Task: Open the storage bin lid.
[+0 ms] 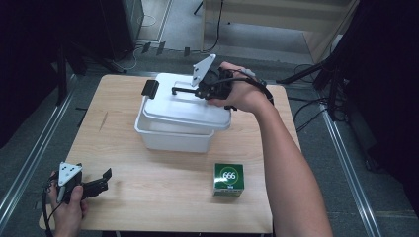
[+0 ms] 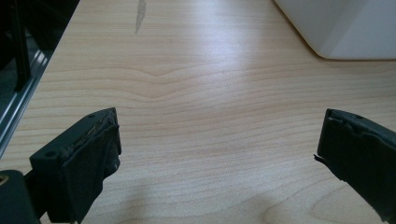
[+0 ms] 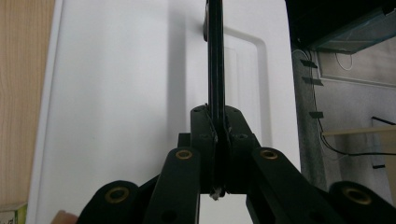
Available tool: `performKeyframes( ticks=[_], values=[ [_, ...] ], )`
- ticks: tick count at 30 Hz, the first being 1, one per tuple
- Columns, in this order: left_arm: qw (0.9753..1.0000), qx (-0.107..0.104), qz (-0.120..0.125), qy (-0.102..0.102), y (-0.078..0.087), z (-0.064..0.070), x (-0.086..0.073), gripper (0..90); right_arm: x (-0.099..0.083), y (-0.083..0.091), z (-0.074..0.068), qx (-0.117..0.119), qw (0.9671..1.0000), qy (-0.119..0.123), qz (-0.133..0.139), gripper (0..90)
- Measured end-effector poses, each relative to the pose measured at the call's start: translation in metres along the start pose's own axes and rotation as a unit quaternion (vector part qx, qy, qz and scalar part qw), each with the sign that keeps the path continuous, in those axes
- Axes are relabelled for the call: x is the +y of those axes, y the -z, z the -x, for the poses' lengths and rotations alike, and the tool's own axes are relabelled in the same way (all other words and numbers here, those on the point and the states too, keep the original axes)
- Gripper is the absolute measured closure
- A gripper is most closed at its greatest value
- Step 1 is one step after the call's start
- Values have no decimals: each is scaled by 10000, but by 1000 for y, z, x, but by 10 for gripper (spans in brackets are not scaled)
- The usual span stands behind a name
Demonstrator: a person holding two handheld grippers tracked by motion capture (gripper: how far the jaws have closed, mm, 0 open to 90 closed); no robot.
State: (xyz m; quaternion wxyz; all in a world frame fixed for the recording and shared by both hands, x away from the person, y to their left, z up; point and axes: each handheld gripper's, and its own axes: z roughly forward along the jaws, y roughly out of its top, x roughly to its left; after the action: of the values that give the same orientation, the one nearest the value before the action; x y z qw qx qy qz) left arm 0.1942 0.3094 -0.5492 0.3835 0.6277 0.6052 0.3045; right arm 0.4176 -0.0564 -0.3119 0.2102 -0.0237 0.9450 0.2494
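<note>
Gripping the black handle (image 3: pixel 215 60) of the white lid (image 1: pixel 185 106), my right gripper (image 1: pixel 200 91) has its jaws pressed together on that thin bar, as the right gripper view shows plainly. The lid sits askew on the white bin (image 1: pixel 170 136), shifted toward the far right of it, so that a strip of the bin's near-left rim is exposed; a black latch (image 1: pixel 149 88) stands at the bin's far-left end. I judge the step in hand to be the handling of the lid, whether lifting off or seating I cannot tell. My left gripper (image 1: pixel 101 181) rests low on the table (image 1: pixel 148 197), well to the near left of the bin, jaws spread wide and holding nothing. A green box (image 1: pixel 228 179) stands just near-right of the bin. The next move calls for a level carry, keeping the pinch firm so the lid does not swing.
</note>
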Motion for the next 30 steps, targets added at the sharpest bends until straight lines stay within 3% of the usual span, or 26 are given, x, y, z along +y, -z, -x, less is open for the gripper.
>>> performKeyframes(
  ticks=[16,30],
  values=[
    [10000,8,-44,-15,0,1,0,2,-46,37,0,-285,9994,-209,-51,856],
    [10000,27,-53,-35,0,1,0,2,-88,58,-6,-415,9978,-494,-139,856]
  ],
)
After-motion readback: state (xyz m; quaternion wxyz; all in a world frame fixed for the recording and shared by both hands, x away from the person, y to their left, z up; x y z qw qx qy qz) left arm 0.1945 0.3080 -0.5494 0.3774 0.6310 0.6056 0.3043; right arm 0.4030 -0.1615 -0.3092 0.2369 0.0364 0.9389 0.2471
